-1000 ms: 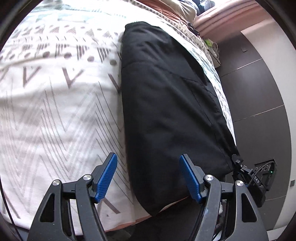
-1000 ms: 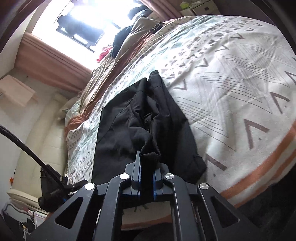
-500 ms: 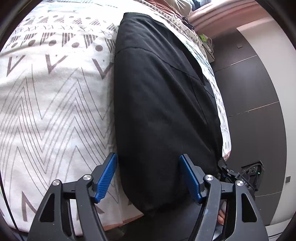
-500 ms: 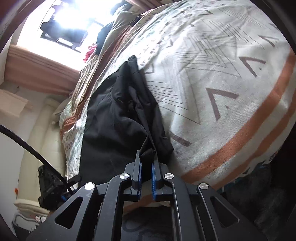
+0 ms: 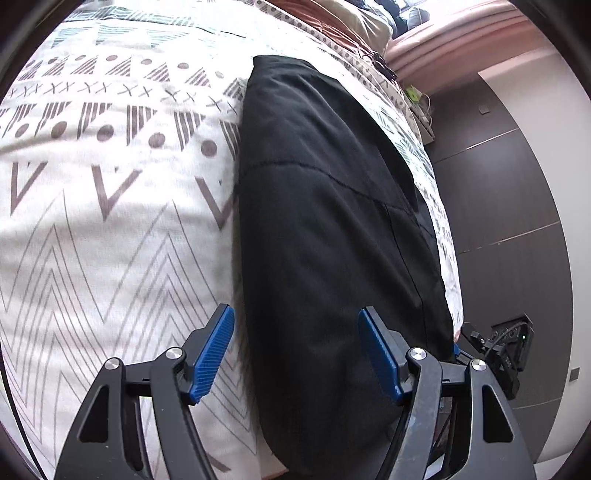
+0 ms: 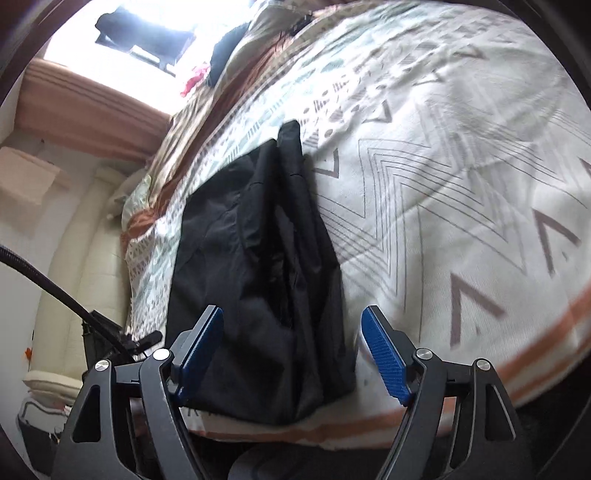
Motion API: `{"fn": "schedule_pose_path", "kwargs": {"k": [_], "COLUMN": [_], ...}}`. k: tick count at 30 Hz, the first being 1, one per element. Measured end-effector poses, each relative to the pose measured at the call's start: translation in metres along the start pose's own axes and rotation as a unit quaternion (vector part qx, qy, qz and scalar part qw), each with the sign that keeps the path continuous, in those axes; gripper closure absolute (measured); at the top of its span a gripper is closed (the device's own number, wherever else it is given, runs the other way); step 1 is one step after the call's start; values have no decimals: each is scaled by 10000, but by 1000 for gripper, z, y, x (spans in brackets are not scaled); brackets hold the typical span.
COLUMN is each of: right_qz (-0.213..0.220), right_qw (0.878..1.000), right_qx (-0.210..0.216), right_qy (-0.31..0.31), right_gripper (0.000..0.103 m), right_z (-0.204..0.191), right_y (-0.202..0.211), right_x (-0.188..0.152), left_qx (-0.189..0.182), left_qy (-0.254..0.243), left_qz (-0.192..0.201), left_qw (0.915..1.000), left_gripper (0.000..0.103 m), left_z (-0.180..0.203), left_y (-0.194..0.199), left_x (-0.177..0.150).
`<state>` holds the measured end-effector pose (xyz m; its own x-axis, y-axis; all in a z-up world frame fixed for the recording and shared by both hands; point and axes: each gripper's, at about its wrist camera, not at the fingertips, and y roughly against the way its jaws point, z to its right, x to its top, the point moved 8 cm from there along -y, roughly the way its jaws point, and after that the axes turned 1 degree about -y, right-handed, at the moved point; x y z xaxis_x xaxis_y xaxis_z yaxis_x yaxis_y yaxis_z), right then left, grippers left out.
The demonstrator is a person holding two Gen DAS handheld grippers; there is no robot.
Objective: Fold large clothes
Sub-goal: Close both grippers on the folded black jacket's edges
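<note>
- Left gripper (image 5: 295, 350) and right gripper (image 6: 293, 349): fingers wide, holding nothing.
- Black garment (image 5: 332, 221) lies lengthwise-folded on bed (image 5: 110, 221).
- Next: grip both near corners evenly, fold away.

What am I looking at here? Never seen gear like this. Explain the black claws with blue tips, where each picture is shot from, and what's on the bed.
There is no robot here. A person holds a hand tool in each hand, each with two black fingers and blue pads, and a wide-angle camera on each tool looks forward along its fingers.

One picture is from the left gripper, the other from the right gripper. Both grippers are open and hold nothing.

On the patterned bedspread lies a black garment, folded into a long narrow shape. The same garment shows from the right side, its near end between the open fingers by the bed's edge. At the far end there are pillows under a bright window.
</note>
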<state>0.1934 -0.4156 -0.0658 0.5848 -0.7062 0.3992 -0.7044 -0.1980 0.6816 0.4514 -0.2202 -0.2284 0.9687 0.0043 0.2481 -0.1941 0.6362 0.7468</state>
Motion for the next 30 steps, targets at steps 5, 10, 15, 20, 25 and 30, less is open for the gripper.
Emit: {"fn": "schedule_pose_path", "kwargs": {"k": [5, 10, 15, 20, 25, 30], "right_qz": [-277, -572, -939, -1200, -1368, -1532], "right_qw": [9994, 9976, 9944, 9873, 9814, 9793], "right_qx": [24, 238, 412, 1042, 1345, 1321], "right_qy": [206, 306, 244, 7, -55, 76], "right_gripper": [27, 27, 27, 27, 27, 27], "right_z": [-5, -4, 2, -1, -9, -26], "right_y": [-26, -52, -86, -107, -133, -165], "right_x": [24, 48, 68, 87, 101, 106], "left_qx": [43, 91, 93, 120, 202, 235], "left_qy": [85, 169, 171, 149, 196, 211], "left_qz": [55, 120, 175, 276, 257, 277], "left_qw": [9999, 9997, 9997, 9994, 9993, 9991], "left_gripper": [33, 33, 33, 38, 41, 41], "left_z": [-4, -8, -8, -5, -8, -9], "left_y": [-9, -20, -31, -39, -47, -54], "left_x": [16, 36, 53, 69, 77, 87]}}
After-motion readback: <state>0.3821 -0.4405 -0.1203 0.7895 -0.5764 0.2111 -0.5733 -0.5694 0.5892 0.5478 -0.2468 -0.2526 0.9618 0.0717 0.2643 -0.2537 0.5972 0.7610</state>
